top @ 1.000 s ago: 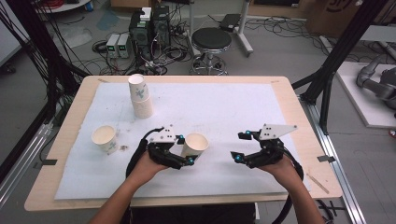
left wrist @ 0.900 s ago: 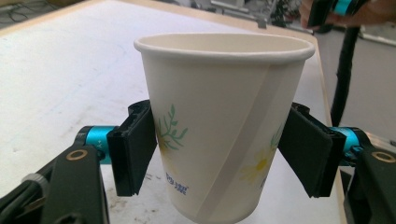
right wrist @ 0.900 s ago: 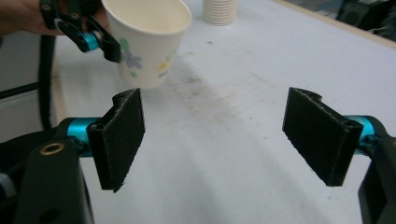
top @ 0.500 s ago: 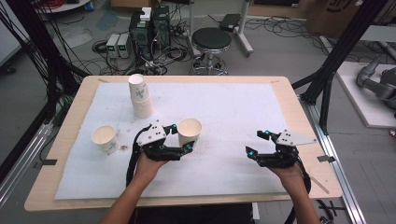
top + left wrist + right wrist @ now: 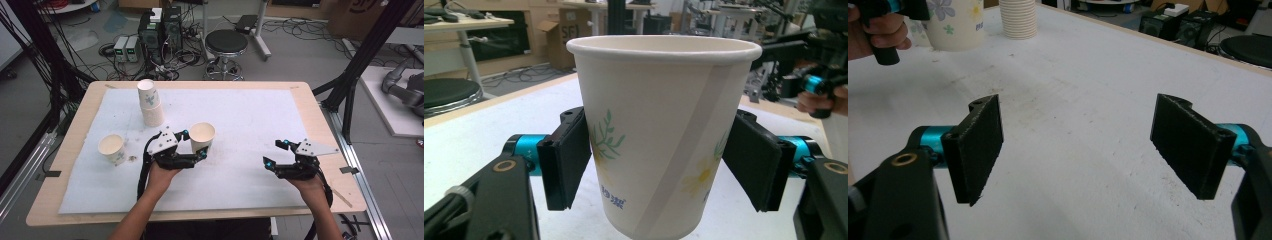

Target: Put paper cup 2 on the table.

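Observation:
A white paper cup (image 5: 202,135) with a flower print stands upright near the middle of the mat. My left gripper (image 5: 195,145) is shut on it, one black pad against each side of the cup (image 5: 664,130). Whether its base touches the mat is hidden. My right gripper (image 5: 275,153) hovers over the right part of the mat. Its jaws stand wide open with nothing between them (image 5: 1083,145). Far off in the right gripper view, the held cup (image 5: 955,22) appears beside the other hand.
A stack of paper cups (image 5: 150,102) stands at the back left of the white mat (image 5: 250,110). A single cup (image 5: 112,148) sits to the left of my left gripper. The stack (image 5: 1018,17) appears far ahead in the right gripper view. A stool (image 5: 226,45) stands beyond the table.
My left gripper has carried the cup away from the person, toward the table's middle. The right gripper has shifted to the right and stayed open.

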Available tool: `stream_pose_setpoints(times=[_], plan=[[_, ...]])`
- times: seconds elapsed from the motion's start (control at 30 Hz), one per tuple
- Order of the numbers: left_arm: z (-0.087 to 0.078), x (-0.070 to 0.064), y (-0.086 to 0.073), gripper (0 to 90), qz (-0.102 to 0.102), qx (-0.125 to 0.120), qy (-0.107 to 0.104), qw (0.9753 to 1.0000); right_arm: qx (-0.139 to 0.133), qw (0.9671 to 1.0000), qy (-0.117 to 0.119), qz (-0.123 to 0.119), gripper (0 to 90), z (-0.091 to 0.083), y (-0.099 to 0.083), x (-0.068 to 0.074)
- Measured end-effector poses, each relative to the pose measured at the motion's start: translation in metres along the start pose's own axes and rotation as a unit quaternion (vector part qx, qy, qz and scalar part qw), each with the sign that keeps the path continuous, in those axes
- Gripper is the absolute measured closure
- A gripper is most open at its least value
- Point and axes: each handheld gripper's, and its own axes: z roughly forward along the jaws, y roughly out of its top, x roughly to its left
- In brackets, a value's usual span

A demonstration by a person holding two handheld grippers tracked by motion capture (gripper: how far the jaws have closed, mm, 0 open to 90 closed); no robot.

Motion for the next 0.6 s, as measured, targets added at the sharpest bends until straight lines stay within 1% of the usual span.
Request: stream_pose_setpoints(times=[0.13, 0.17, 0.2, 0.27, 0.33, 0.4, 0.5, 0.6], plan=[[0.003, 0.003, 0.003, 29.5, -0.009, -0.012, 0.008, 0.9999, 0.001, 1.0000, -0.001, 0.002, 21.8, 0.000, -0.001, 0.000], [0.007, 0.005, 0.005, 29.5, -0.005, -0.010, 0.012, 0.9999, 0.001, 1.0000, -0.001, 0.002, 21.8, 0.000, -0.001, -0.001], [0.007, 0.005, 0.005, 29.5, -0.005, -0.010, 0.012, 0.9999, 0.001, 1.0000, -0.001, 0.002, 21.8, 0.000, -0.001, -0.001], [0.012, 0.010, 0.005, 29.5, -0.007, -0.009, 0.019, 0.9998, 0.002, 1.0000, -0.001, 0.003, 21.8, 0.000, -0.002, -0.001], [0.017, 0.015, 0.005, 29.5, -0.018, -0.015, 0.022, 0.9995, 0.004, 1.0000, 0.000, 0.002, 21.8, 0.002, -0.002, 0.000], [0.024, 0.019, 0.004, 29.5, -0.024, -0.016, 0.028, 0.9992, 0.005, 1.0000, 0.001, 0.003, 21.8, 0.003, -0.002, 0.000], [0.034, 0.024, 0.002, 29.5, -0.026, -0.010, 0.034, 0.9990, 0.007, 1.0000, 0.003, 0.002, 21.8, 0.007, -0.002, 0.000], [0.044, 0.027, -0.002, 29.5, -0.031, -0.007, 0.045, 0.9985, 0.010, 0.9999, 0.010, -0.002, 21.8, 0.009, -0.003, 0.002]])
